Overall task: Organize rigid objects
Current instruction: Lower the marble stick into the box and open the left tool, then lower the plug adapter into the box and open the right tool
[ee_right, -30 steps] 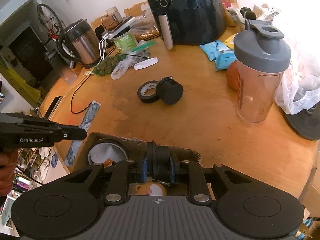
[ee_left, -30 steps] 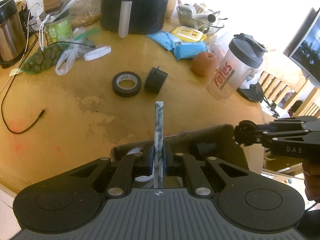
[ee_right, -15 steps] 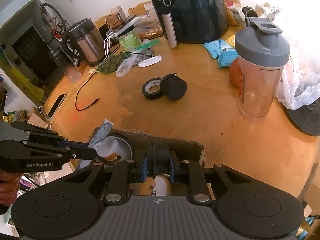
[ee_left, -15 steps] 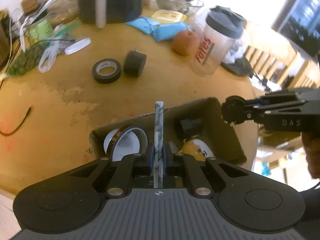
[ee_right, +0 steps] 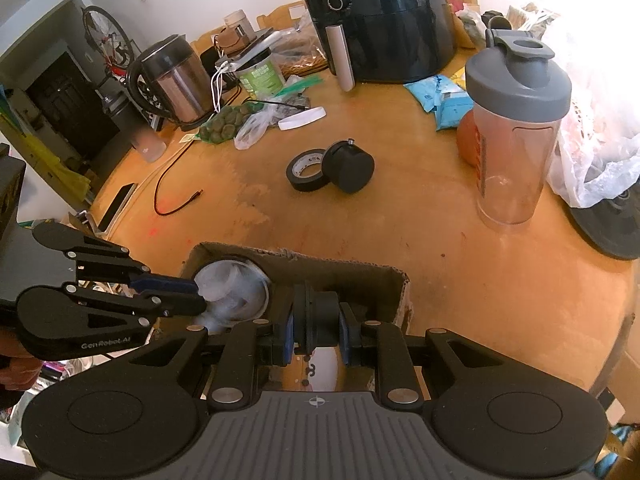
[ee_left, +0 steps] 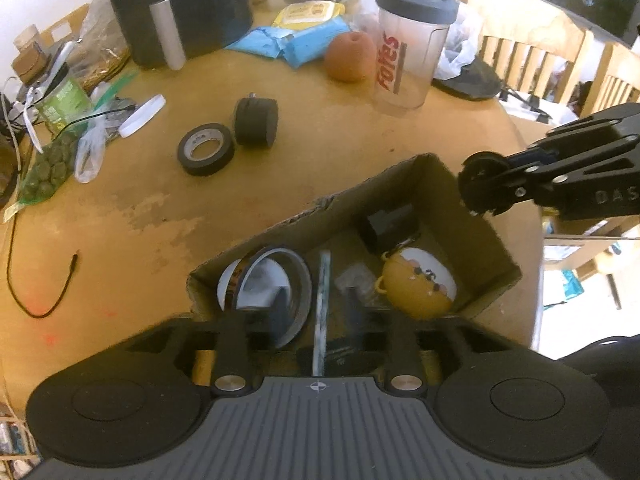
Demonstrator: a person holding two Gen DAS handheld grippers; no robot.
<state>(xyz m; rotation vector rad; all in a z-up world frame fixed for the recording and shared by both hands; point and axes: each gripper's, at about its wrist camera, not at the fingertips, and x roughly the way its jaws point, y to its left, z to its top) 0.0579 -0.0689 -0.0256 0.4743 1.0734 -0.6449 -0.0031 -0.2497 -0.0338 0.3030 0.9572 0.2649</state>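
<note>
Left wrist view: my left gripper point(ee_left: 322, 312) hangs over the cardboard box point(ee_left: 492, 240), pointing steeply down into it. Its jaws have just been opening and now stand apart; the marbled strip point(ee_left: 322, 300) stands between them, free of both pads, released. The strip's long axis runs along the gripper's own pointing line, lower end inside the box, between the tape roll point(ee_left: 276, 292) and the yellow bowl-shaped toy point(ee_left: 420, 288). I judge the deposit done, so the retreat should go straight back along that axis; a sideways pull risks dragging the strip over.

Compared with a second ago: the strip was clamped edge-on above bare table short of the box; it is now inside the box and unclamped.

My right gripper point(ee_right: 316, 340) is clenched on a black caster wheel point(ee_right: 320, 312) over the box's right half. Two items remain on the table point(ee_right: 440, 240): the black tape roll point(ee_right: 306, 170) and a second caster wheel point(ee_right: 350, 166), touching each other, well ahead of both grippers.
</note>
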